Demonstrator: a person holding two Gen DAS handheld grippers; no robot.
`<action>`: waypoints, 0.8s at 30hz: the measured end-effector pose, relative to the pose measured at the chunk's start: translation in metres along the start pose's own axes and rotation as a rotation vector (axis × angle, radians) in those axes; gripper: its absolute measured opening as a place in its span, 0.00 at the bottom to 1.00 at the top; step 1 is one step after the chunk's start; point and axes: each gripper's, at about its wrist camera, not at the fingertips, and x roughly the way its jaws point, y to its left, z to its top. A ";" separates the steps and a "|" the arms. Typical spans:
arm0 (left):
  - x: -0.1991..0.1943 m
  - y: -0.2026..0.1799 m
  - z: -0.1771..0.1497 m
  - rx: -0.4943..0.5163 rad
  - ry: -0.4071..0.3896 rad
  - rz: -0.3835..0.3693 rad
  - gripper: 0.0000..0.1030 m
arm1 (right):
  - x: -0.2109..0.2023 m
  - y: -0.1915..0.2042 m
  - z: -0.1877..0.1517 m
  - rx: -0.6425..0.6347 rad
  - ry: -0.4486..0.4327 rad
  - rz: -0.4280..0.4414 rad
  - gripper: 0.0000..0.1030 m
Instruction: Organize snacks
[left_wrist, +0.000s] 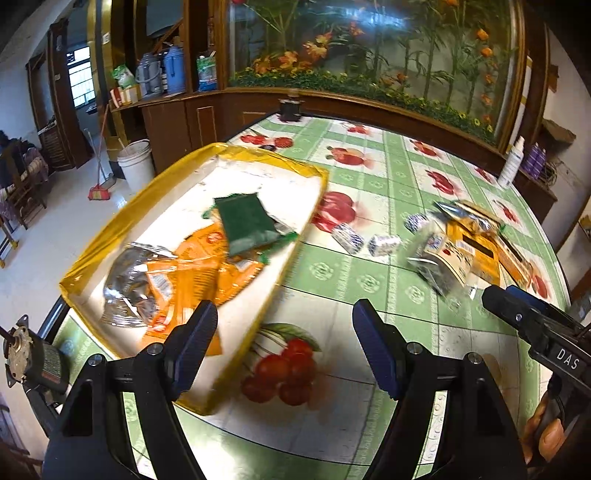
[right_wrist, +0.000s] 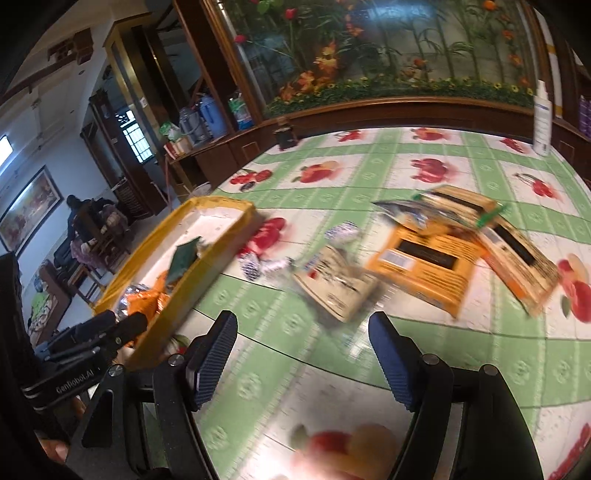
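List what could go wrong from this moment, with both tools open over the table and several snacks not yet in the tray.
1. The yellow tray overhangs the table's edge; a push could tip it off.
2. The small wrapped candies lie close together, so the open right tool might pinch two.
3. The packets overlap in a pile; lifting one may drag others.

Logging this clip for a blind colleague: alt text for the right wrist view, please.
The open right tool hovers empty over a fruit-print tablecloth, facing loose snack packets. A yellow tray at left holds some already.
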 end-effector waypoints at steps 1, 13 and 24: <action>0.002 -0.005 -0.001 0.008 0.007 -0.007 0.73 | -0.003 -0.007 -0.004 0.011 0.003 -0.008 0.73; 0.024 -0.061 0.001 0.044 0.104 -0.139 0.73 | -0.026 -0.071 -0.020 0.099 -0.003 -0.095 0.74; 0.057 -0.087 0.018 -0.167 0.197 -0.279 0.73 | -0.035 -0.108 -0.017 0.144 -0.014 -0.166 0.80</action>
